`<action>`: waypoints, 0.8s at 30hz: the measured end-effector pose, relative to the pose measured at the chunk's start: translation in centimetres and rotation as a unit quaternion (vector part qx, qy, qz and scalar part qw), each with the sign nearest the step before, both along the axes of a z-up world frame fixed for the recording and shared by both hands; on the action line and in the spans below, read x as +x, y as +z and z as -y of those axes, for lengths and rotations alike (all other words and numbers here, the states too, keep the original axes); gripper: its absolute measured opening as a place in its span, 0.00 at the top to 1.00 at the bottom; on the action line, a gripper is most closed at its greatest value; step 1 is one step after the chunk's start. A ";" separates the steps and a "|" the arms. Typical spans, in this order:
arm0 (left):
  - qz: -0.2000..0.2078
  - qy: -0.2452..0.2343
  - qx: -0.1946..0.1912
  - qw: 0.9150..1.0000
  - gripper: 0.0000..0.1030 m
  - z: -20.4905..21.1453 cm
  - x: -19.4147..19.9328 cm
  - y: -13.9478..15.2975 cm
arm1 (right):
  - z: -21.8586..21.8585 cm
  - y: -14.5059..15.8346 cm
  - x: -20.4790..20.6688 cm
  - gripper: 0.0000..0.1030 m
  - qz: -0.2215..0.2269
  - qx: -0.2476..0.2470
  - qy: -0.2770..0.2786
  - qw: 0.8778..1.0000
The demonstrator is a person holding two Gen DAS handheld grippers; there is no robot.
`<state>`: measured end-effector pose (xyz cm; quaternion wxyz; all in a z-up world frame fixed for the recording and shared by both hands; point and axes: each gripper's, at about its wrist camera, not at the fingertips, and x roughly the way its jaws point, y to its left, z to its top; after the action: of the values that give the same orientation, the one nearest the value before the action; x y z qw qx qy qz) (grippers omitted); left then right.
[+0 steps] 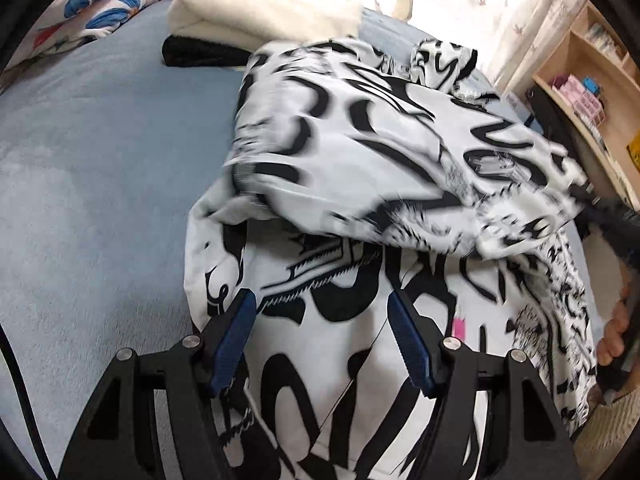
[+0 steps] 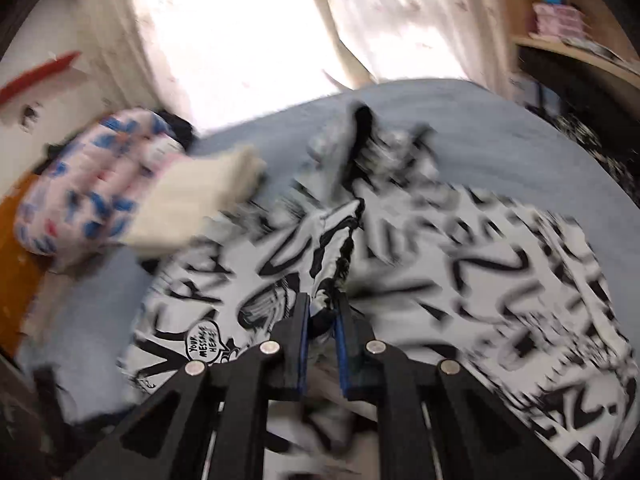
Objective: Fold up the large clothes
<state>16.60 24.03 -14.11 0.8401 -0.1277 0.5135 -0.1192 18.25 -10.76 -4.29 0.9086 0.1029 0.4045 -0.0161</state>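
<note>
Big white garment (image 1: pixel 360 152) with black graffiti print, half-folded on blue bed (image 1: pixel 100 160). Left gripper (image 1: pixel 320 312) hovering above, jaws apart; right gripper (image 2: pixel 322 312) pinching bunched fabric.

A bed covered in a soft blue-grey sheet (image 1: pixel 92 152) fills the frame. A large white garment with black graffiti print (image 1: pixel 360 160) is spread across its centre and right. At upper left, a folded cream blanket (image 1: pixel 256 20), a black folded cloth (image 1: pixel 200 54) and a flowered blue-and-white pillow (image 1: pixel 100 4) are laid.
</note>
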 end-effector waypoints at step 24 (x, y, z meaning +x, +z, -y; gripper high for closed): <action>0.006 -0.020 -0.058 0.998 0.27 -6.2 13.4 3.5 | 7.8 -6.7 9.0 0.33 -0.123 0.148 0.045 0.980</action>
<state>29.97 30.28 -10.57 0.8319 -0.1654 0.5031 -0.1659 27.25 -18.53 -10.97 0.8263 0.2154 0.5154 0.0725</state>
